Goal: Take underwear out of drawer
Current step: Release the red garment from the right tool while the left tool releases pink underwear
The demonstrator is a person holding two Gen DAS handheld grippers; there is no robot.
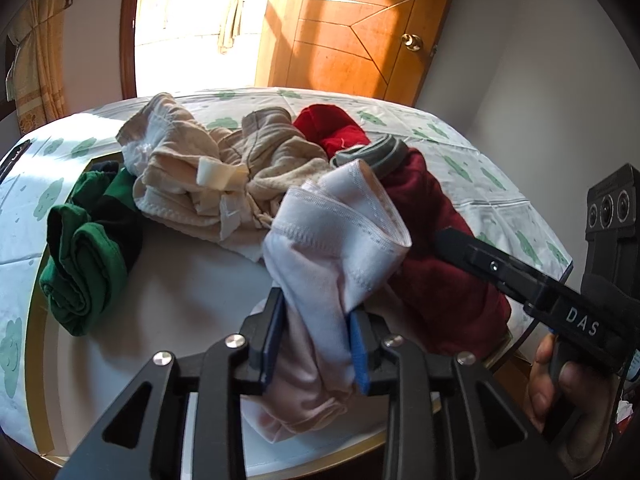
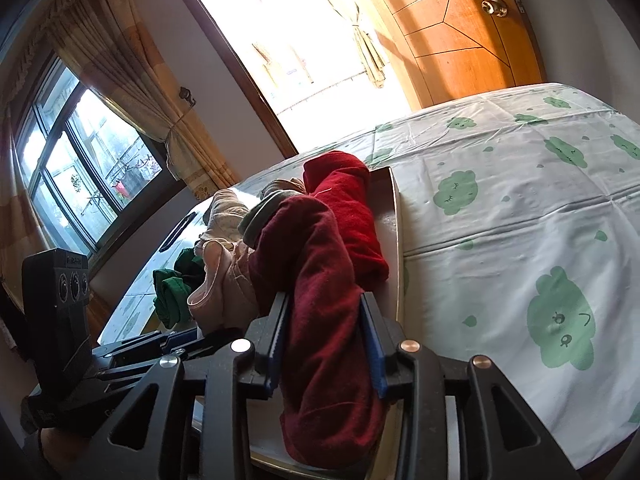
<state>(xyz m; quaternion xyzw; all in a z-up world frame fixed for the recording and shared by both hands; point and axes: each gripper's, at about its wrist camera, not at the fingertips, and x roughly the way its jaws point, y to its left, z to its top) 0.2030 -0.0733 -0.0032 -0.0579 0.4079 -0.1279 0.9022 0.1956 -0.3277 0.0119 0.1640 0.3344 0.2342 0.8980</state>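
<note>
An open white drawer [image 1: 192, 296] with a wood rim holds several pieces of underwear. My left gripper [image 1: 316, 344] is shut on a pale pink pair [image 1: 336, 240], lifted a little over the drawer's front. My right gripper [image 2: 326, 340] is shut on a dark red pair [image 2: 320, 280] at the drawer's right side; it shows in the left wrist view [image 1: 440, 276] too. Beige pairs [image 1: 192, 184], a green and black pair [image 1: 88, 248] and a bright red pair [image 1: 332, 128] lie in the drawer.
The drawer rests on a bed with a white sheet printed with green clouds [image 2: 520, 208]. A wooden door [image 1: 352, 32] and a bright doorway stand behind. A window with curtains [image 2: 80, 168] is at the left. The drawer's right rim [image 2: 396, 240] runs beside the right gripper.
</note>
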